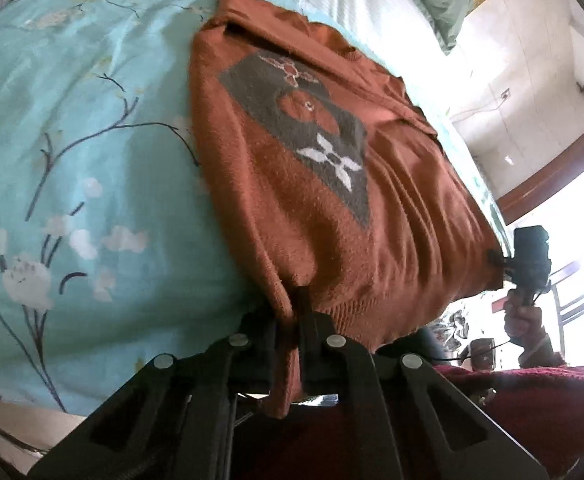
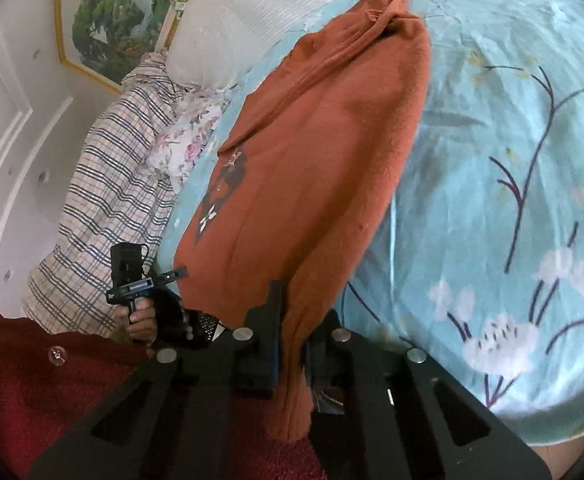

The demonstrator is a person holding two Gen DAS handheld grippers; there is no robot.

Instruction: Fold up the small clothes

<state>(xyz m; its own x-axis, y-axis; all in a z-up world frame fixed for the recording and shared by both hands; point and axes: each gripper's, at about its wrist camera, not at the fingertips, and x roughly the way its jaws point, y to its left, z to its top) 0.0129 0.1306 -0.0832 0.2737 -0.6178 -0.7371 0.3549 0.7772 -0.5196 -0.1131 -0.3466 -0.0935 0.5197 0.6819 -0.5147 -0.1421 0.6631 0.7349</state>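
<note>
A rust-orange knit sweater (image 1: 312, 184) with a grey patch and a white flower motif lies on the bed, its hem pulled toward me. My left gripper (image 1: 289, 320) is shut on one hem corner. My right gripper (image 2: 292, 320) is shut on the other hem corner of the sweater (image 2: 324, 152). Each view shows the other gripper: the right one at the far right of the left wrist view (image 1: 496, 260), the left one at the left of the right wrist view (image 2: 179, 272). The hem is stretched between them.
The bed is covered by a turquoise floral sheet (image 1: 71, 140), also in the right wrist view (image 2: 512, 160). A white pillow (image 2: 243, 12) and a plaid cloth (image 2: 103, 208) lie at the head. A dark red garment (image 2: 51, 380) is near me.
</note>
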